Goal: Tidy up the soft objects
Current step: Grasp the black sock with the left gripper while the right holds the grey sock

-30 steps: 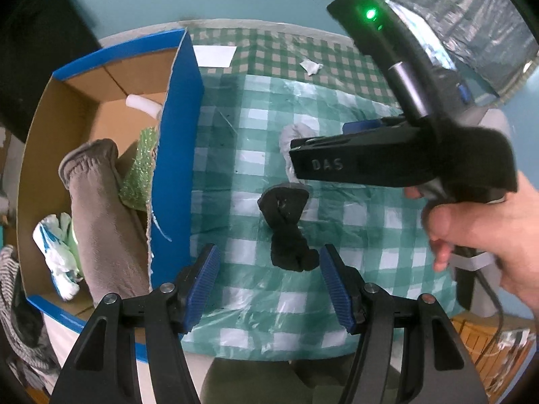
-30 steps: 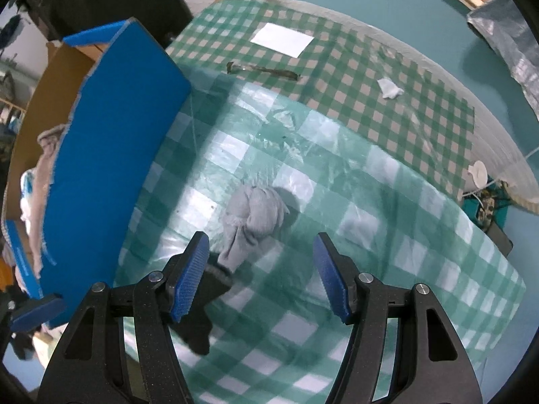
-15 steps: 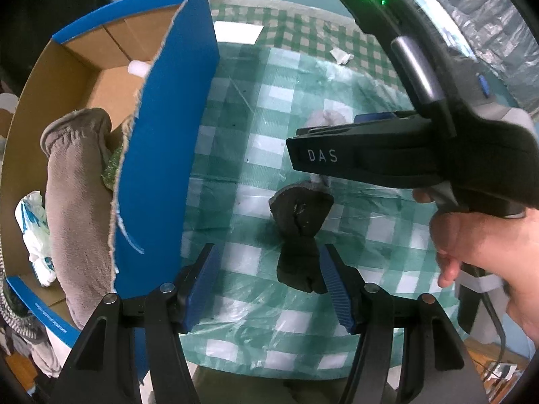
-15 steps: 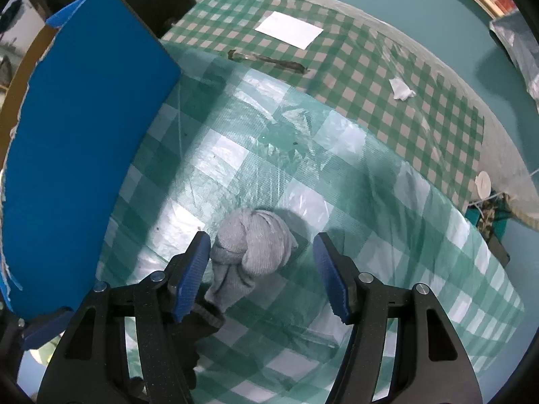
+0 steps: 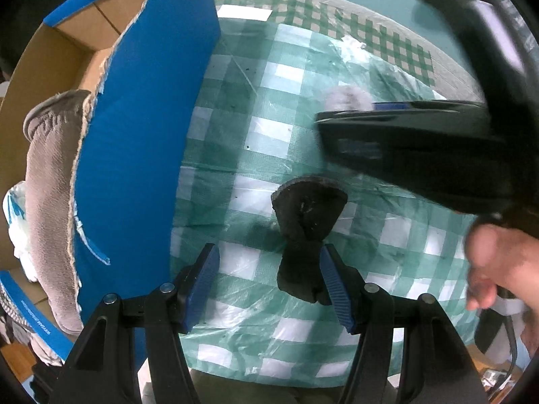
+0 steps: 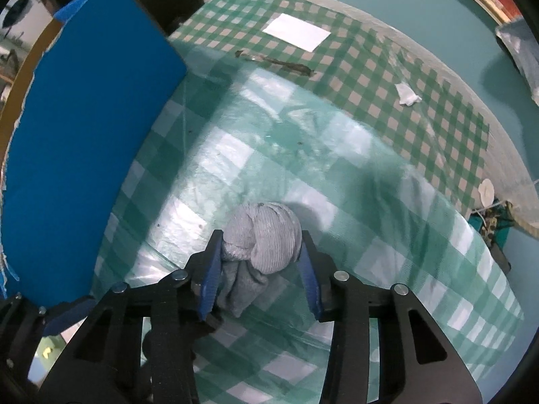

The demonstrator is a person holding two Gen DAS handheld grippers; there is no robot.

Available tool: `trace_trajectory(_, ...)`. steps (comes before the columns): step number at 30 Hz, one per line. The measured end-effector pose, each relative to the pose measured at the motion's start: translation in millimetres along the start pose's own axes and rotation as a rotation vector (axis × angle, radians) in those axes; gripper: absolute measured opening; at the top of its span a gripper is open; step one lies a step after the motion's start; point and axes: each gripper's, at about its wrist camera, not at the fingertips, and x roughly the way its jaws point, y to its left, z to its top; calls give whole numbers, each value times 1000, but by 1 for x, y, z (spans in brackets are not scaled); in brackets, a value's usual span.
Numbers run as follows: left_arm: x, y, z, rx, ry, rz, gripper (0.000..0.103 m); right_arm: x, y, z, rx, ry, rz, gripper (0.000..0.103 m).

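Note:
A rolled grey sock [image 6: 266, 235] lies on the green checked tablecloth [image 6: 337, 175]. My right gripper [image 6: 261, 271] points down over it, its jaws closing, and both blue pads touch the sock's sides. A black sock [image 5: 306, 232] lies nearer the table's front edge. My left gripper [image 5: 269, 282] hangs open over its lower end, and the sock rests against the right-hand pad [image 5: 333, 286]. The left wrist view also catches the grey sock [image 5: 347, 97] behind the right gripper's black body [image 5: 421, 155].
A blue-walled cardboard box [image 5: 145, 134] stands at the left and holds a brown fleecy cloth [image 5: 50, 181] and a white-and-blue item. A hand [image 5: 498, 262] holds the right tool. At the table's far side lie white paper [image 6: 296, 32], a dark strip [image 6: 276, 64] and a crumpled scrap [image 6: 407, 94].
My left gripper has sunk, so the black sock's end now sits between its fingers. My right gripper came down over the grey sock and its jaws narrowed onto it.

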Motion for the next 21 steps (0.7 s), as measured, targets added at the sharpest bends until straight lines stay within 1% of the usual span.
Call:
trace_trajectory(5,10,7,0,-18,26,-17,64,-16,-20,-11,59,-27,-15,42)
trace_trajectory(8,16,10,0,-29,36,-35,69,-24,-32,-22,100,-43,-7,42)
trace_trajectory(9,18,10,1,-32,38,-37,69,-27,-37,-26,118,-50,0,42)
trace_trajectory(11,23,9,2,-35,41,-31,70,-32,-45,-35,149,-61,7,42)
trace_trajectory(14,25,6,6,-27,50,-33,74,-40,-53,-49,184,-72,10,42)
trace_trajectory(18,32,2,8,-11,69,-26,74,-47,-63,-68,235,-76,20,42)
trace_trajectory(21,41,-1,9,-18,88,-20,74,-53,-66,-81,249,-83,19,42)
